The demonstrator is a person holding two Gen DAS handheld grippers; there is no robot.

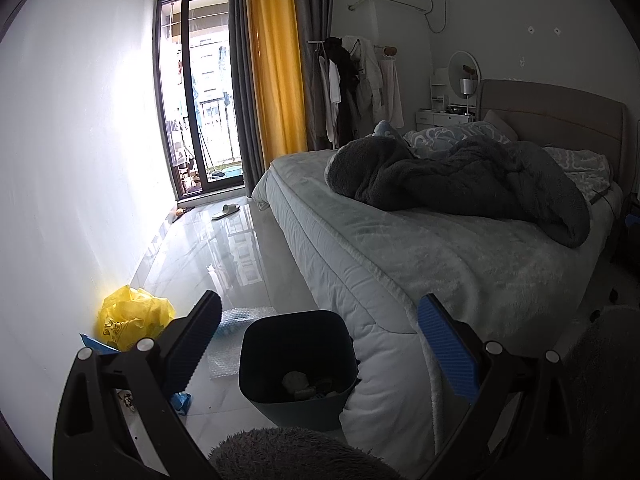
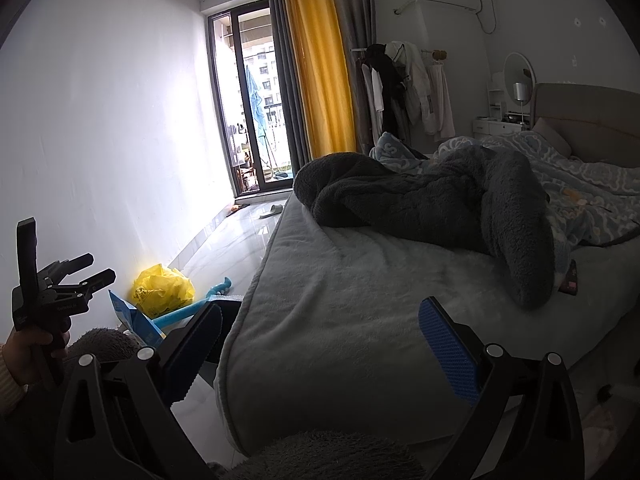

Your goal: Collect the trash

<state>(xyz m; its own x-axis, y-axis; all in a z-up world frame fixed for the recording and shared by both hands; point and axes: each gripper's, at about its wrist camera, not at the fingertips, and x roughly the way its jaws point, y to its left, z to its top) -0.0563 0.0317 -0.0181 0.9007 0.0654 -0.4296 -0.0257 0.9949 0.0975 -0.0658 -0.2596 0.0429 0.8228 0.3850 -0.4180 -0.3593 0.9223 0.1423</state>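
Both the left gripper (image 1: 320, 336) and the right gripper (image 2: 320, 340) hang empty with jaws spread wide, seemingly ready to grab, while the yellow bag (image 1: 134, 317) and bubble wrap (image 1: 232, 320) lie lower left beside the bin (image 1: 296, 364) awaiting collection.

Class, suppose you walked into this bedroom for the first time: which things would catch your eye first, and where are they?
The yellow curtain hangs beside the balcony door, the brightest colour in the room. A crumpled yellow plastic bag lies on the floor against the left wall. Nearer, a dark bin holding some trash stands at the corner of the bed.
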